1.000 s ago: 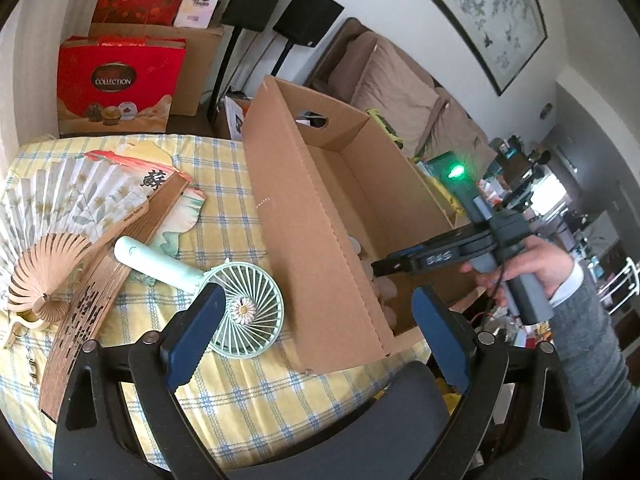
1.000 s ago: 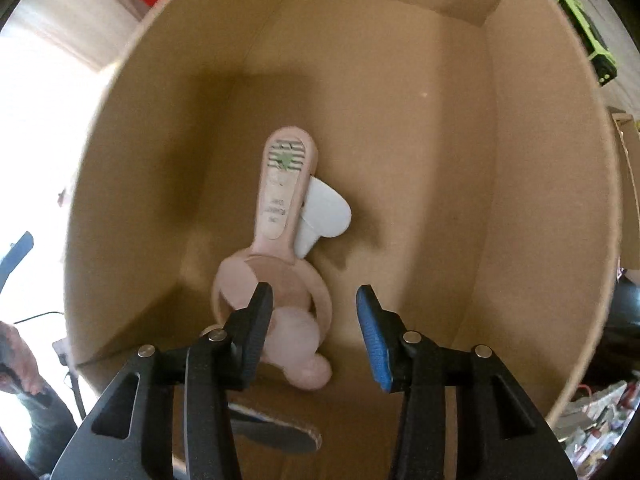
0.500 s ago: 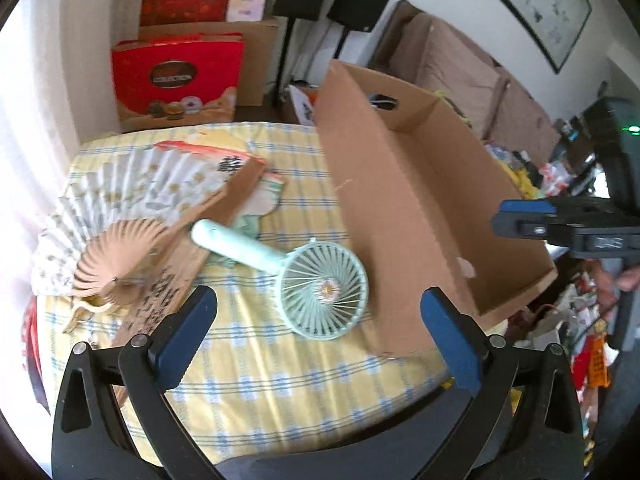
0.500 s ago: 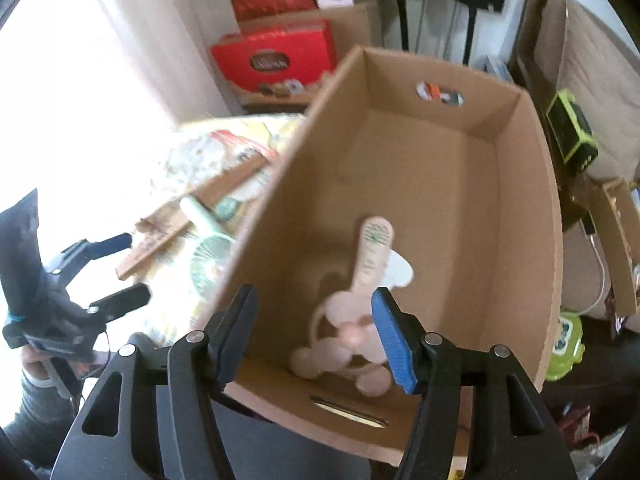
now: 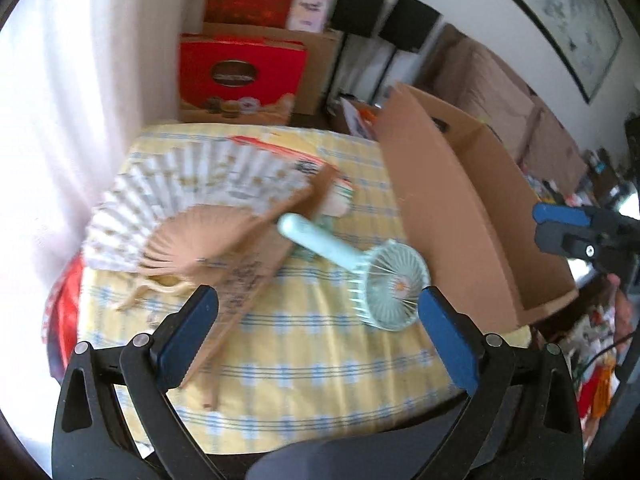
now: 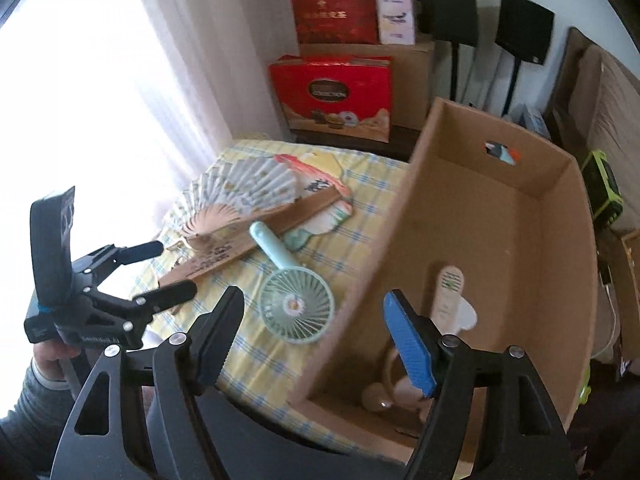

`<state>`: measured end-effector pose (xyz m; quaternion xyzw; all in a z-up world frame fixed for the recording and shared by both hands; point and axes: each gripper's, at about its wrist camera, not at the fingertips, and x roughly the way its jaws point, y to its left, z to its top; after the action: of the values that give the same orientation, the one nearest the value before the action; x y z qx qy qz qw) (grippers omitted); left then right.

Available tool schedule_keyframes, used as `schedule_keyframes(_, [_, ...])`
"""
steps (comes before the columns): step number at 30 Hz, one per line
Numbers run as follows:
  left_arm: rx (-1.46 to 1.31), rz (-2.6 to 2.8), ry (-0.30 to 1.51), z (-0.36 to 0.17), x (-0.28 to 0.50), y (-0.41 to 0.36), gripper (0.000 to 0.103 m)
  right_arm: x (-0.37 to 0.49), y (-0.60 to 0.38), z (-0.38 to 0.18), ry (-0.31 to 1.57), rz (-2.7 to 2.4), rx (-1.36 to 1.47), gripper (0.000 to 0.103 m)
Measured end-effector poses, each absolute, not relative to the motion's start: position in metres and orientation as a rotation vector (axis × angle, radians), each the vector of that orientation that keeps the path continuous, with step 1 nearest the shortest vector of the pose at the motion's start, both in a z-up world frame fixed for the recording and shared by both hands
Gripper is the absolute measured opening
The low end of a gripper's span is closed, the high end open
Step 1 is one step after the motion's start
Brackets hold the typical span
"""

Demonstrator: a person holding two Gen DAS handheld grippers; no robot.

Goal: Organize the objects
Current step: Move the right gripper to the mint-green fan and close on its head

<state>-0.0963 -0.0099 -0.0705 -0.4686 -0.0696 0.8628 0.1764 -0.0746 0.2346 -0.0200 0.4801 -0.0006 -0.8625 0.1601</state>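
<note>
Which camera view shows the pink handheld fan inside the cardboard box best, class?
The right wrist view: it looks into the cardboard box, showing the pink fan lying on its floor. In the left wrist view the box's near wall hides the fan entirely.

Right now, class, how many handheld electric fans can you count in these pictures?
2. The mint-green handheld electric fan lies on the yellow checked tablecloth, beside the brown cardboard box. The pale pink handheld electric fan lies inside that box, partly hidden; others may be hidden.
</note>
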Motion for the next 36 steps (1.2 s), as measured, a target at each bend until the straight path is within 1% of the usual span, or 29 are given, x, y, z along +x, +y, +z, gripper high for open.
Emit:
schedule_keyframes(6, [-1.351, 2.501, -0.274, -0.073, -0.1, -0.047, 0.099, -0.089, 0.209, -0.027, 0.053, -2.427, 1.384, 0.074])
schedule_keyframes(9, [-1.366, 2.51, -0.29, -0.078, -0.098, -0.059, 0.099, -0.097, 0.194, -0.034, 0.122, -2.403, 1.413, 0.075])
schedule_keyframes(12, [-1.382, 2.514, -0.301, -0.085, -0.097, -0.067, 0.099, -0.108, 0.177, -0.046, 0.223, -2.383, 1.468, 0.082])
schedule_keyframes(17, [-1.405, 2.512, -0.337, -0.094, -0.095, -0.079, 0.099, -0.124, 0.148, -0.07, 0.404, -2.314, 1.567, 0.085])
schedule_keyframes(24, [-1.427, 2.522, -0.328, -0.099, -0.095, -0.088, 0.1, -0.139, 0.126, -0.106, 0.64, -2.192, 1.702, 0.098])
schedule_keyframes(28, [-1.434, 2.525, -0.375, -0.102, -0.096, -0.098, 0.101, -0.148, 0.119, -0.13, 0.776, -2.113, 1.807, 0.098])
schedule_keyframes(30, [-1.437, 2.52, -0.407, -0.106, -0.096, -0.104, 0.101, -0.152, 0.116, -0.142, 0.837, -2.075, 1.856, 0.101])
schedule_keyframes(36, [-1.455, 2.504, -0.469, -0.117, -0.095, -0.118, 0.101, -0.16, 0.108, -0.163, 0.957, -1.994, 1.939, 0.103])
